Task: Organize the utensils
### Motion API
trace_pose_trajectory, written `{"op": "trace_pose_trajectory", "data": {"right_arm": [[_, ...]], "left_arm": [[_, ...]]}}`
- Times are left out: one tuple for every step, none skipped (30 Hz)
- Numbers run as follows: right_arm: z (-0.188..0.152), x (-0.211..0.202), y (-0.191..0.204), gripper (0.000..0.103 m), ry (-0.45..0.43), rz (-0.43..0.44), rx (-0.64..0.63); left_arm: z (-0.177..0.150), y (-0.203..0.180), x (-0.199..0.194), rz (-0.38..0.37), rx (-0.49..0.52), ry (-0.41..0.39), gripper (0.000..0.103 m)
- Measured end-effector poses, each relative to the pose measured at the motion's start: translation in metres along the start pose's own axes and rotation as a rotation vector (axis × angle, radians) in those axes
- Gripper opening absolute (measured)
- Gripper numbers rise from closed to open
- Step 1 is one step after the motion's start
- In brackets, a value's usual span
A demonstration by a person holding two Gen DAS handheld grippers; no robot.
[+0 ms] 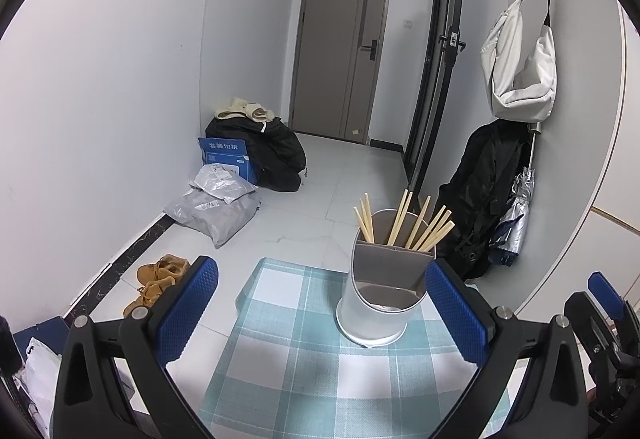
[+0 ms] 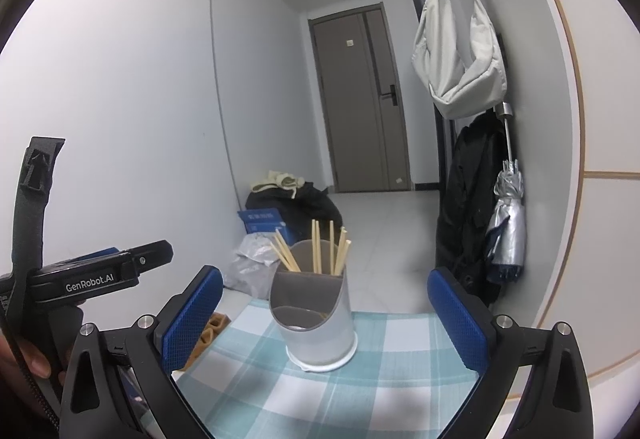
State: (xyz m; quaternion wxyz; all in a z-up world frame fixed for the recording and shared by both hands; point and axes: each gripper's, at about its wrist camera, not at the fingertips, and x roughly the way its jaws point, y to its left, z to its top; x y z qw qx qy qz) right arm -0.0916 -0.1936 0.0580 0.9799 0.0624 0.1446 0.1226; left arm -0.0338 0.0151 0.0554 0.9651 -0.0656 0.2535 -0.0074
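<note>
Showing shoes left view only | holder both | tongs apart

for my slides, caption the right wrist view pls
Open right gripper faces a holder of chopsticks on a checked cloth.

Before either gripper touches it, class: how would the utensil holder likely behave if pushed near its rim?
The holder is tall on a narrow base, so a high push would probably tip it. All chopsticks stand in the rear compartment, likely biasing it backward. On the checked cloth it may drag rather than slide.
</note>
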Motion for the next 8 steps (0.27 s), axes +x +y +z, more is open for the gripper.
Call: {"op": "trace_pose_trajectory", "data": {"right_arm": [[0.000, 0.000, 0.000, 0.103, 0.000, 0.000, 0.001], [0.000, 0.000, -0.001, 0.103, 0.000, -0.001, 0.002], [-0.001, 0.001, -0.001, 0.103, 0.002, -0.002, 0.003], [-0.001, 0.002, -0.001, 0.103, 0.004, -0.003, 0.005], [-0.002, 0.003, -0.002, 0.103, 0.009, -0.005, 0.006], [-0.003, 0.005, -0.003, 0.103, 0.016, -0.010, 0.007], [-0.005, 0.008, -0.004, 0.103, 0.025, -0.017, 0.008], [-0.007, 0.011, -0.005, 0.103, 0.035, -0.023, 0.011]], "left_arm": [[0.000, 0.000, 0.000, 0.001, 0.002, -0.001, 0.102], [0.000, 0.000, 0.000, 0.002, 0.004, -0.001, 0.102], [0.000, -0.001, 0.000, 0.004, 0.008, -0.003, 0.102], [-0.001, -0.002, 0.000, 0.007, 0.011, -0.005, 0.102], [-0.001, -0.002, 0.000, 0.003, 0.016, -0.008, 0.102], [-0.001, -0.002, 0.001, -0.008, 0.018, -0.004, 0.102], [-0.002, -0.003, 0.003, -0.023, 0.017, 0.005, 0.102], [-0.003, -0.003, 0.005, -0.030, 0.012, 0.012, 0.102]]}}
